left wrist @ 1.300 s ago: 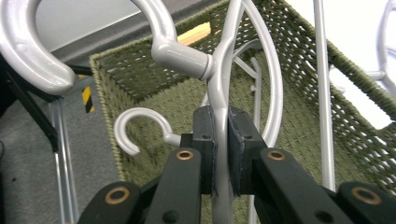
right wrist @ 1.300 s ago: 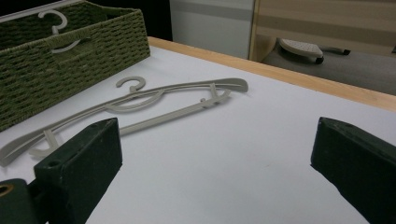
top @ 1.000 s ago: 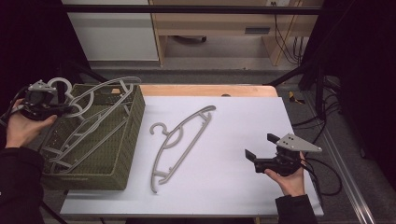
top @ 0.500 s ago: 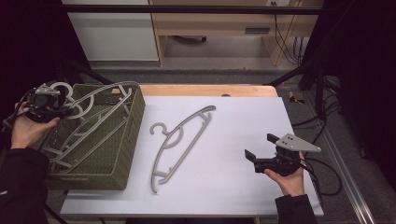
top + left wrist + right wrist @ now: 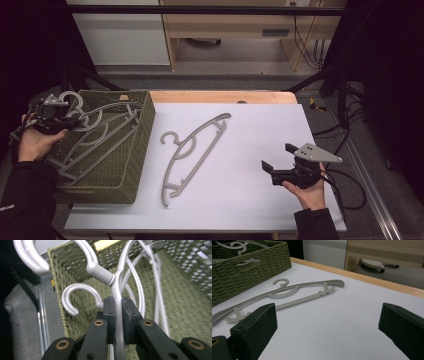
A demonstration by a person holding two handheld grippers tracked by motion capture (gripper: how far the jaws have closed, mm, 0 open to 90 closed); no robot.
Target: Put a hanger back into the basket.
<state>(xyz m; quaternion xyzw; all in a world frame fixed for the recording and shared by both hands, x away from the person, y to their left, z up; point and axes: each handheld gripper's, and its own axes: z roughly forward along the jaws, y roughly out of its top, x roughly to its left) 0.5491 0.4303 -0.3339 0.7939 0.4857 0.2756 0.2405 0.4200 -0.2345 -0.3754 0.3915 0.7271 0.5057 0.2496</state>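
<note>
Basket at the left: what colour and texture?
Olive green, woven basket; clearest in the right gripper view.

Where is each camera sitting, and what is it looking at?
High view: above the table, looking down; both forearms and hands show.
Left gripper view: on the left gripper, facing into the basket; jaws clamp a hanger.
Right gripper view: on the right gripper, facing the table hanger; jaws open.
Shared: basket, hangers.
</note>
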